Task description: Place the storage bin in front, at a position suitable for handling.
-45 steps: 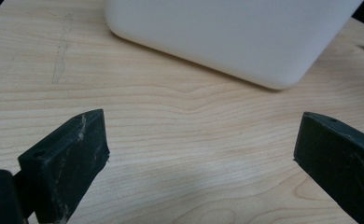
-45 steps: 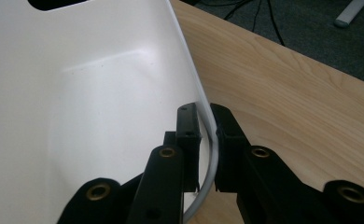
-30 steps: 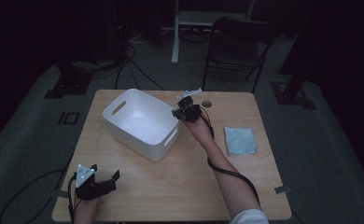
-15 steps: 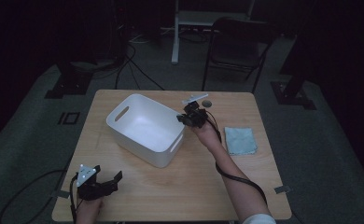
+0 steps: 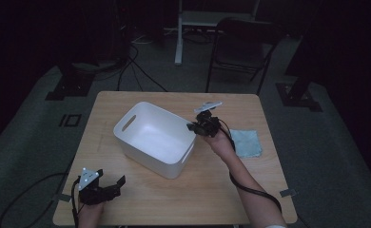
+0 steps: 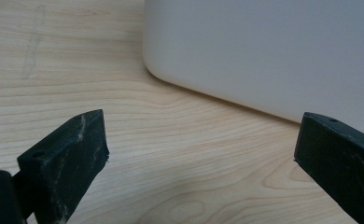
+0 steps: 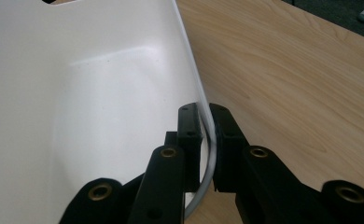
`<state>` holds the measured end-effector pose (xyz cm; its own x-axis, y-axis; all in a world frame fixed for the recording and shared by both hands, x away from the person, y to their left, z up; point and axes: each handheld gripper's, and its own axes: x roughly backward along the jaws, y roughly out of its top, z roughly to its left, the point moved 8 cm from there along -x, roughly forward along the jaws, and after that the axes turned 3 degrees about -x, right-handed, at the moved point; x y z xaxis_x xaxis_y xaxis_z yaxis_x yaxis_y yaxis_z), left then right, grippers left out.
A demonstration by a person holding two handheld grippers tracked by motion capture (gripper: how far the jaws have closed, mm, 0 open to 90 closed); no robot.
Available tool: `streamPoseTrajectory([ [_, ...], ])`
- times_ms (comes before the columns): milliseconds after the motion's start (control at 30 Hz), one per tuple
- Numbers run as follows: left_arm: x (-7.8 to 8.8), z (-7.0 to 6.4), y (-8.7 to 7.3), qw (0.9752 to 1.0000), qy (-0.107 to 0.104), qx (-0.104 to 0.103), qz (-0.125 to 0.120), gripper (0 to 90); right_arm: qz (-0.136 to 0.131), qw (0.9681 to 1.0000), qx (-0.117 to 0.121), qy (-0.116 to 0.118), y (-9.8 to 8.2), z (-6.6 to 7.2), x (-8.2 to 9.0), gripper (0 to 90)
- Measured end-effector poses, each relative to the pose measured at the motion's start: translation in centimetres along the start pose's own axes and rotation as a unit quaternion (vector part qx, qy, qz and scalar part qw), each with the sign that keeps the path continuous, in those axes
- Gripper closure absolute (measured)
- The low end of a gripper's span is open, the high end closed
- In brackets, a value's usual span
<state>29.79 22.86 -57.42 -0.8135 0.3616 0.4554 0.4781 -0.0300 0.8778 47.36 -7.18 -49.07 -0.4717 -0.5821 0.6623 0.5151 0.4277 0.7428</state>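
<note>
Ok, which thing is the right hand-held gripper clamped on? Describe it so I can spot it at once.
On the wooden table, look to the middle: a white plastic bin with slot handles, sitting askew. The right hand-held gripper pinches its thin rim. It is the one rigid, tall thing there; the light blue cloth to its right lies flat.

A bin (image 5: 157,137) sits mid-table (image 5: 221,190), a cloth (image 5: 245,142) lying just to its right.

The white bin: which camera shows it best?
The high view: the whole bin shows there, open top and handle slot, on the table. The right gripper view shows its inside wall and the rim pinched by the right hand-held gripper. The left gripper view shows a plain outer corner.
</note>
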Motion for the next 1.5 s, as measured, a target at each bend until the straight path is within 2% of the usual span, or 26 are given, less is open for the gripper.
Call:
streamPoseTrajectory([
  [267, 0.0, -0.2, 0.1, 0.9999, 0.004, -0.015, 0.0, 2.1, 0.002, 1.0, 0.007, 0.006, -1.3, 0.1, 1.4, 83.8],
  [500, 0.0, -0.1, 0.1, 1.0, 0.002, -0.008, 0.002, 2.1, 0.001, 0.9999, 0.011, 0.011, -2.4, 0.2, 2.6, 83.8],
  [767, 0.0, -0.7, 0.0, 0.9998, -0.012, -0.013, 0.008, 2.1, 0.002, 0.9998, 0.012, 0.017, -4.0, 0.3, 4.2, 83.7],
  [1033, -0.1, -1.0, 0.0, 0.9998, -0.013, -0.015, 0.009, 2.2, 0.0, 0.9997, 0.011, 0.022, -5.6, 0.6, 5.9, 83.7],
  [1267, 0.2, -1.9, 0.3, 0.999, -0.032, -0.027, 0.01, 2.2, -0.001, 0.9995, 0.013, 0.028, -7.0, 1.0, 7.3, 83.7],
  [1367, 0.7, -2.3, 0.9, 0.9986, -0.039, -0.036, 0.004, 2.2, -0.002, 0.9994, 0.013, 0.033, -7.5, 1.1, 7.8, 83.6],
  [1500, 1.4, -3.0, 1.9, 0.9978, -0.057, -0.034, -0.002, 2.3, 0.001, 0.9993, 0.017, 0.034, -8.1, 1.3, 8.4, 83.6],
])
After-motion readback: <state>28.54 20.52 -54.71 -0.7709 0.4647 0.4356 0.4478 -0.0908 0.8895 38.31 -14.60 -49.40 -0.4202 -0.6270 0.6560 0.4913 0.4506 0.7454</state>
